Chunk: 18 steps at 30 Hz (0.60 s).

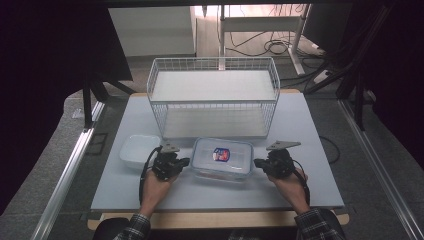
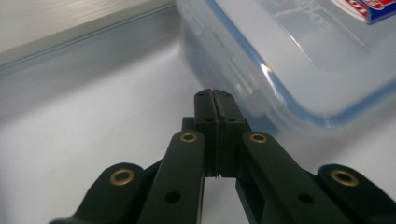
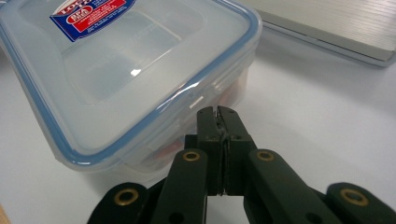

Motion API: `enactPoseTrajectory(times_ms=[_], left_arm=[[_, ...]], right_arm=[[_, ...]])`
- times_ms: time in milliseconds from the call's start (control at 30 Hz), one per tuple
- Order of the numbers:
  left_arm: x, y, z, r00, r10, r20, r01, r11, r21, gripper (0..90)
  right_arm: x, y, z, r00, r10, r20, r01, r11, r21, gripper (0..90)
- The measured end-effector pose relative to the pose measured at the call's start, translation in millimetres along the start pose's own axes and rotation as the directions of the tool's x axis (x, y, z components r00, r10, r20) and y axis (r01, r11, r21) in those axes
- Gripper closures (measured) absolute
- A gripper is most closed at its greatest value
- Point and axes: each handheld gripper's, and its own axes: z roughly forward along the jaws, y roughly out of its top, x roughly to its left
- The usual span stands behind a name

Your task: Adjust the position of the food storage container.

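A clear plastic food box (image 1: 222,159) with a blue-sealed lid and a red and blue label lies on the white table, just in front of the wire basket. My left gripper (image 1: 187,161) is shut, its tips right at the box's left end wall. In the left gripper view the shut tips (image 2: 214,94) sit against the box (image 2: 299,60) below the lid rim. My right gripper (image 1: 256,163) is shut too, at the box's right end. In the right gripper view its tips (image 3: 218,110) meet the side flap of the box (image 3: 116,70). Something red shows inside the box.
A white wire basket (image 1: 213,97) with a flat white shelf stands behind the box. A small white rectangular dish (image 1: 139,150) sits left of my left gripper. The table (image 1: 300,125) ends close to the person's forearms; dark floor and cables surround it.
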Motion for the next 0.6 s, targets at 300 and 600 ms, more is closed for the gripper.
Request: enactPoseTrajectory(times_ms=[300, 600], left_arm=[[-24.9, -8.0, -10.1, 0.9968, 0.026, 0.075, -0.028, 0.9995, 0.015, 89.9], [1.7, -17.2, -31.3, 0.9989, -0.045, 0.016, 0.046, 0.9962, -0.074, 50.1]], right_arm=[[-4.7, -5.7, 0.7, 0.9982, -0.004, 0.06, 0.002, 1.0, 0.03, 89.1], [-10.5, -8.5, -24.2, 0.9985, -0.019, 0.052, 0.02, 1.0, -0.017, 58.1]])
